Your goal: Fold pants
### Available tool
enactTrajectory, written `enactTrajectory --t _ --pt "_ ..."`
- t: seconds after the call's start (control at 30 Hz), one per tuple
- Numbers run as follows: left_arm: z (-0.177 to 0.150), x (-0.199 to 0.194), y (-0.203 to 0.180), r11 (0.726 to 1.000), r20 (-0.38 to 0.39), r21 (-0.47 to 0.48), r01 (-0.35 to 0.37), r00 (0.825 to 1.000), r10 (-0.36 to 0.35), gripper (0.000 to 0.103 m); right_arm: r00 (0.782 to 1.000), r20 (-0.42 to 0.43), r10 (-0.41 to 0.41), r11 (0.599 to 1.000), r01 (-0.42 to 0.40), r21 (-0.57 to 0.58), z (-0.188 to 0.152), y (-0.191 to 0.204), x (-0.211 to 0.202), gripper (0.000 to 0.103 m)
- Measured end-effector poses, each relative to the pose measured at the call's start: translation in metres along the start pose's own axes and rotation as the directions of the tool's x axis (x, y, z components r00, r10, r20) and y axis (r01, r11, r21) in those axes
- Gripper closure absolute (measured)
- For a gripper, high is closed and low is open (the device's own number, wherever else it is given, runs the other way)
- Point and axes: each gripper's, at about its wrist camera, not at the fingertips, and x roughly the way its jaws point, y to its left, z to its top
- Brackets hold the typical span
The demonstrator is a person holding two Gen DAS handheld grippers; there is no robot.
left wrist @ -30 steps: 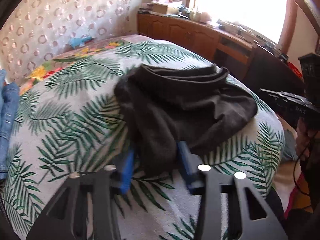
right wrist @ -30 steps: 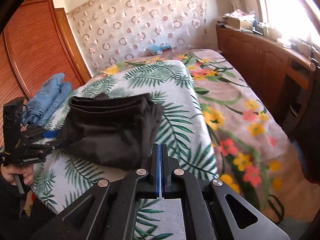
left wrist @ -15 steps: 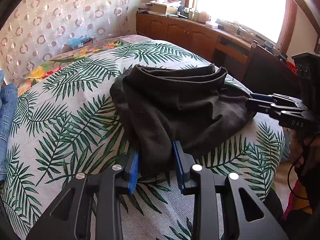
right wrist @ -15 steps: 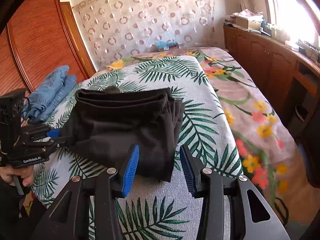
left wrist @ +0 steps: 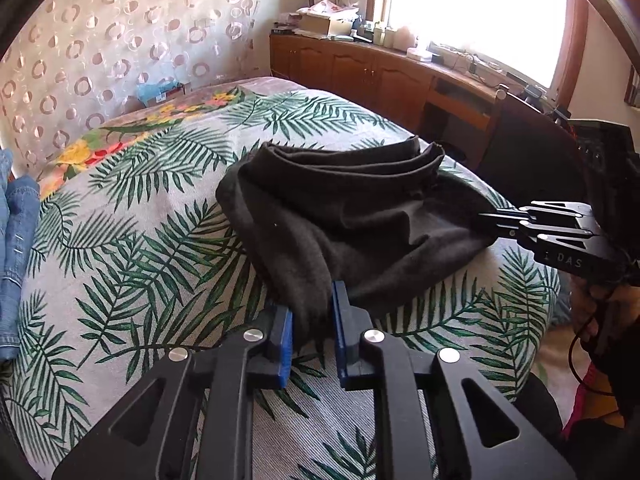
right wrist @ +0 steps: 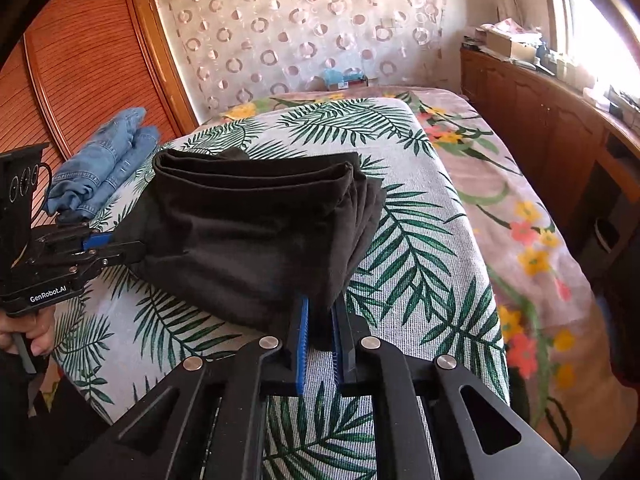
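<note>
I find the black pants lying folded in a thick bundle on the palm-leaf bedspread, toward the near end of the bed, with the stacked folded edges at the far side. In the left wrist view my left gripper sits at 6 o'clock of the bundle; its jaws are closing, and the blue pads already pinch a near corner of the cloth. In the right wrist view my right gripper has its jaws drawn nearly together on the other near corner, cloth bunched between them. Each gripper shows in the other's view: the right at 3 o'clock, the left at 9 o'clock, both touching the fabric. Folded blue jeans lie at 10 o'clock, apart from the pants. A hand grips the left handle.
</note>
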Motion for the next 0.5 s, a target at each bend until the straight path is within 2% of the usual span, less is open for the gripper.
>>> enactTrajectory --t 0.2,0.5 --pt "-0.009 -0.02 -0.007 1.0 0.019 0.006 0.023 1.0 -0.023 0.087 1.0 0.009 0.014 1.0 -0.014 -0.007 -0.006 0.003 -0.015 0.095" --pt "-0.04 -0.036 -0.016 0.999 0.004 -0.001 0.04 0.999 -0.04 0.087 0.999 -0.013 0.046 0.999 -0.046 -0.02 -0.029 0.012 -0.036 0.095"
